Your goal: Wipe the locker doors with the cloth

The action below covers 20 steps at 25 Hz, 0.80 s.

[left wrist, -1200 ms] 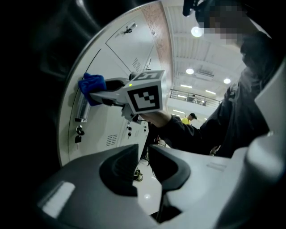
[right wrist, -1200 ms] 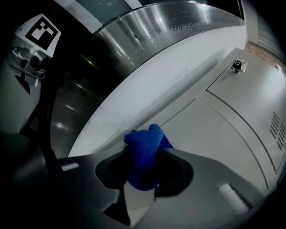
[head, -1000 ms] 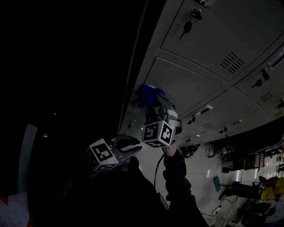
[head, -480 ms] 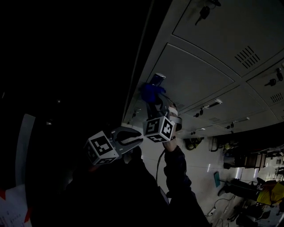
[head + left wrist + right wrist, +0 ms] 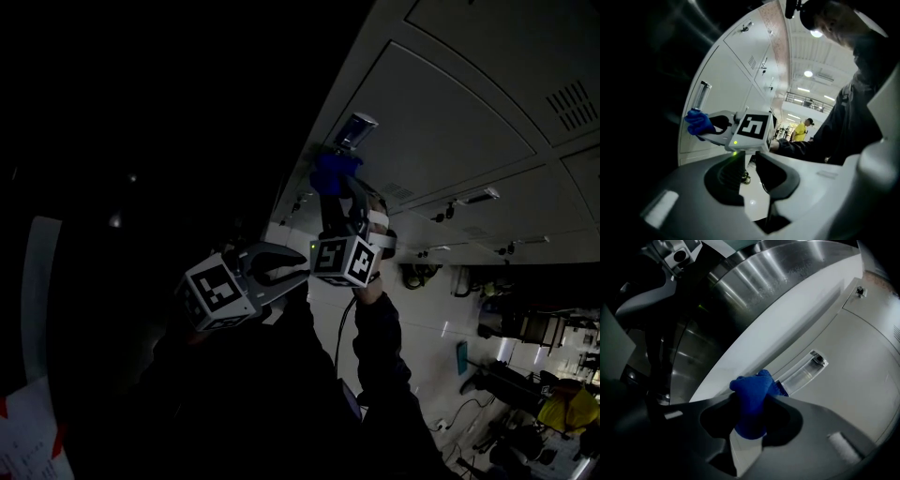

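Pinching the blue cloth [image 5: 751,387] tight in the right claw [image 5: 749,404], centre frame beside a clear handle [image 5: 801,373]; press flat on the locker door [image 5: 867,380], overlap strokes, hold the slightly parted, empty left claw [image 5: 746,159] clear.

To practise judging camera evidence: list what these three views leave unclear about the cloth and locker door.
Whether cloth touches locker door: right gripper view, the cloth itself covers the contact.
Head view: that spot is too dark.
Door's far side, right gripper view: cut off by the frame.
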Tool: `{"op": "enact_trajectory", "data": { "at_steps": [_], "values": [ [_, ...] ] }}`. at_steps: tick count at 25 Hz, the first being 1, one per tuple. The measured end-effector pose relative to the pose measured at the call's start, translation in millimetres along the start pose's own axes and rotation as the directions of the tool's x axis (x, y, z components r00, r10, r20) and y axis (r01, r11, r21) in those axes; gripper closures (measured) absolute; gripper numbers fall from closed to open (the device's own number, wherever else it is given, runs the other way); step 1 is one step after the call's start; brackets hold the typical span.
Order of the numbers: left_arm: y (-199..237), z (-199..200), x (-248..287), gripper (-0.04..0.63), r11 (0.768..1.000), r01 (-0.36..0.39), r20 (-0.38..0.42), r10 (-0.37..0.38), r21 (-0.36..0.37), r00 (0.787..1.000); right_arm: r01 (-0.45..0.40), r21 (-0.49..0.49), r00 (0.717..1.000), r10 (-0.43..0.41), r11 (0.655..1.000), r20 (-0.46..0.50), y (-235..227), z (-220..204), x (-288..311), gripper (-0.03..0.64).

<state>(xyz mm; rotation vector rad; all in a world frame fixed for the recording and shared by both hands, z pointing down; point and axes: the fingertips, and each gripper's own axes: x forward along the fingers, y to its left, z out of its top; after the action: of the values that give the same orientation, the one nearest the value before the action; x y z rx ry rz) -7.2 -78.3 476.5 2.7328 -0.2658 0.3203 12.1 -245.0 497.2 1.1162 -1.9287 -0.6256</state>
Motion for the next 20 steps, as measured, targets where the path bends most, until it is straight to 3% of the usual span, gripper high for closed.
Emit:
{"op": "enact_trajectory", "data": {
  "at_steps": [6, 16, 20],
  "values": [
    [-6, -9, -4, 0.551, 1.0, -0.013, -0.051, 0.013, -0.014, 0.999, 0.0, -0.014, 1.0, 0.0, 1.0, 0.004, 22, -7, 3, 0.492],
    [-3, -16, -15, 0.551, 1.0, -0.023, -0.045, 0.023, -0.009, 0.999, -0.006, 0.024, 0.999, 0.008, 1.0, -0.051, 32, -35, 48, 0.492],
    [-1, -19, -18, 0.551, 1.0, -0.026, -0.037, 0.026, -0.006, 0.999, -0.058, 0.023, 0.995, 0.06, 0.998, -0.086, 51, -52, 64, 0.492]
  ]
}}
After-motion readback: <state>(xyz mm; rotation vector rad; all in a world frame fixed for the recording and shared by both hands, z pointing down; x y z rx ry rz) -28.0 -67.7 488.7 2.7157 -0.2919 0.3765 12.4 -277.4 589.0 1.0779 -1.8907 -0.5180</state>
